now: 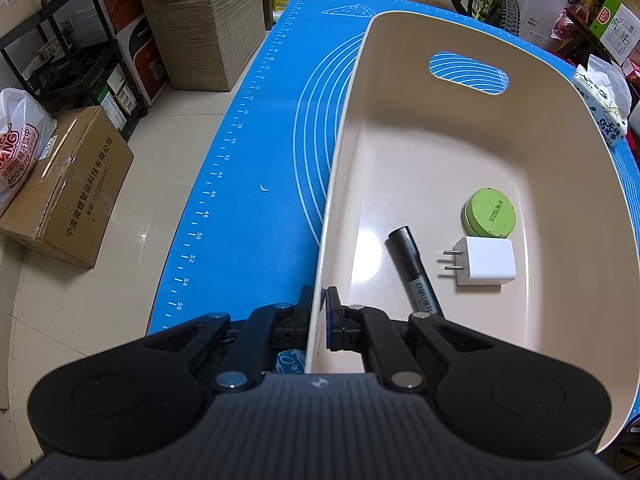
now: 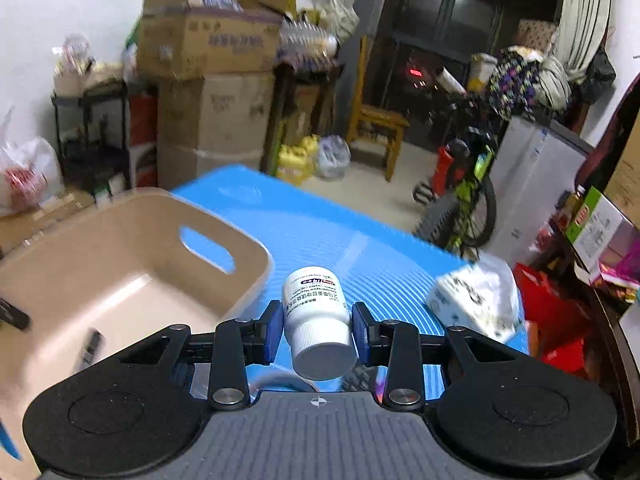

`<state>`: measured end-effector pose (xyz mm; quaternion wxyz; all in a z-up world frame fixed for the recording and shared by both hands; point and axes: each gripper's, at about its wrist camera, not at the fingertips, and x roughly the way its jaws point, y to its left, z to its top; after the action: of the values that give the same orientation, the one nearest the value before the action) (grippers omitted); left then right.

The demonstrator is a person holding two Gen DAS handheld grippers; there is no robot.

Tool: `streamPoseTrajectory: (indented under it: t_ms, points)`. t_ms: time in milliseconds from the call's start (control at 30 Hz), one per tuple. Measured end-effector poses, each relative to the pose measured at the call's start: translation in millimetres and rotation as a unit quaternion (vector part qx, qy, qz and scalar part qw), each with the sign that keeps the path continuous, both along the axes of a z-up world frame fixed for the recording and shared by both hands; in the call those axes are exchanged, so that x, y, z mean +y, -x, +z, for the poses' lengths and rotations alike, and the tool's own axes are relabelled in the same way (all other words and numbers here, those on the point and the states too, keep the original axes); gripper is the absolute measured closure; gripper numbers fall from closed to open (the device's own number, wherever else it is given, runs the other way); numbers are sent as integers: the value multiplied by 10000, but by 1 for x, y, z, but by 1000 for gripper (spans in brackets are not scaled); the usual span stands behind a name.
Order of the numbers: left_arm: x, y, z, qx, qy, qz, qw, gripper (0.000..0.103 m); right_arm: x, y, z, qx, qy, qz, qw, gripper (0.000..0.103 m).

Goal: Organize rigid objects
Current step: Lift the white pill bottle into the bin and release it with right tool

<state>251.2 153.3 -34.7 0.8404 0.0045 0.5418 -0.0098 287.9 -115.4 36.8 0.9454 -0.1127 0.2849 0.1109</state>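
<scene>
A beige plastic bin with a handle slot stands on the blue mat. Inside it lie a black marker, a white plug adapter and a green round tin. My left gripper is shut on the bin's near left wall, one pad inside and one outside. My right gripper is shut on a white pill bottle, cap toward the camera, held above the mat just right of the bin. The marker shows blurred in the bin.
A tissue pack lies on the mat to the right of the bin; it also shows in the left wrist view. Cardboard boxes, a black shelf and a bicycle stand around the table.
</scene>
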Motion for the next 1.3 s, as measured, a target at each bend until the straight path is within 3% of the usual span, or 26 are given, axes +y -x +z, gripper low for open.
streamPoseTrajectory:
  t_ms: [333, 533, 800, 1067, 1300]
  points:
    - [0, 0, 1, -1, -2, -4, 10000, 96, 74, 1, 11, 124, -206, 853, 9961, 59]
    - [0, 0, 0, -2, -1, -3, 10000, 96, 119, -6, -16, 717, 23, 1268, 9893, 59]
    - [0, 0, 0, -1, -3, -5, 10000, 96, 161, -11, -61, 1713, 628, 1596, 9702, 59]
    - [0, 0, 1, -5, 1, -7, 10000, 96, 172, -10, -81, 2076, 1017, 1587, 9599, 58]
    - [-1, 0, 2, 3, 2, 2, 10000, 96, 162, -5, -65, 1895, 545, 1551, 9680, 37]
